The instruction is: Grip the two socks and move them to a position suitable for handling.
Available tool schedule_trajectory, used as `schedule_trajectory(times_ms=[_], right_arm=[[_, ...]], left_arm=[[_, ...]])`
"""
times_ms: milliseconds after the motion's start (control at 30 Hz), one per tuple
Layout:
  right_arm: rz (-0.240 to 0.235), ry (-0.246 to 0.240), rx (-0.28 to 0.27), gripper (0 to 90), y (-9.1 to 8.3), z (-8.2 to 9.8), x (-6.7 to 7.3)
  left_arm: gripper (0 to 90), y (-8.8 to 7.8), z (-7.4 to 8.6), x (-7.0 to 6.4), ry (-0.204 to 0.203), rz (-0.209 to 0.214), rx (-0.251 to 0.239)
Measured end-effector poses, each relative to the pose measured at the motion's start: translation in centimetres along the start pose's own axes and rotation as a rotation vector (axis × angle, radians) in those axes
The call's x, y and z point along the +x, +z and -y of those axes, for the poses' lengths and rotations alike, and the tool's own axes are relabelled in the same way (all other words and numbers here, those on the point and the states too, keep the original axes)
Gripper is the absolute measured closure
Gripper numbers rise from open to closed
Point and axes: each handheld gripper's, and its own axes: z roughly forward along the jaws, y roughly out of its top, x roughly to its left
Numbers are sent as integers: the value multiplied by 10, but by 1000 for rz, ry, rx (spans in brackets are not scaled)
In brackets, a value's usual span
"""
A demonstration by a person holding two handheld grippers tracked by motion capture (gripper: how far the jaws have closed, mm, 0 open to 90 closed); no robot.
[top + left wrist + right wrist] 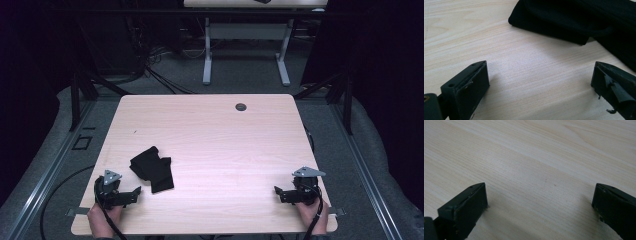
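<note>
One black cloth (152, 168), crumpled, near-left on the surface (215, 135). Left claw (131, 194) just beside it, low, level, jaws wide, empty. Right claw (281, 193) well apart at near-right edge, likewise wide, empty. Two hands, two claws.

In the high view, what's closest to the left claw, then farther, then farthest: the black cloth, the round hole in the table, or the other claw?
1. Black cloth, just beside the left claw.
2. Right claw, across the table's near edge.
3. Round hole, near the far edge.
</note>
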Motion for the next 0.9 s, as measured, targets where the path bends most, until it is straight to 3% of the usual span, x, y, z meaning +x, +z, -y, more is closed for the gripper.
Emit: schedule_trajectory(times_ms=[733, 900], right_arm=[[1, 1, -1, 0, 0, 0, 0], [1, 1, -1, 0, 0, 0, 0]], left_arm=[[16, 0, 0, 0, -1, 1, 2], [22, -3, -2, 3, -4, 43, 8]])
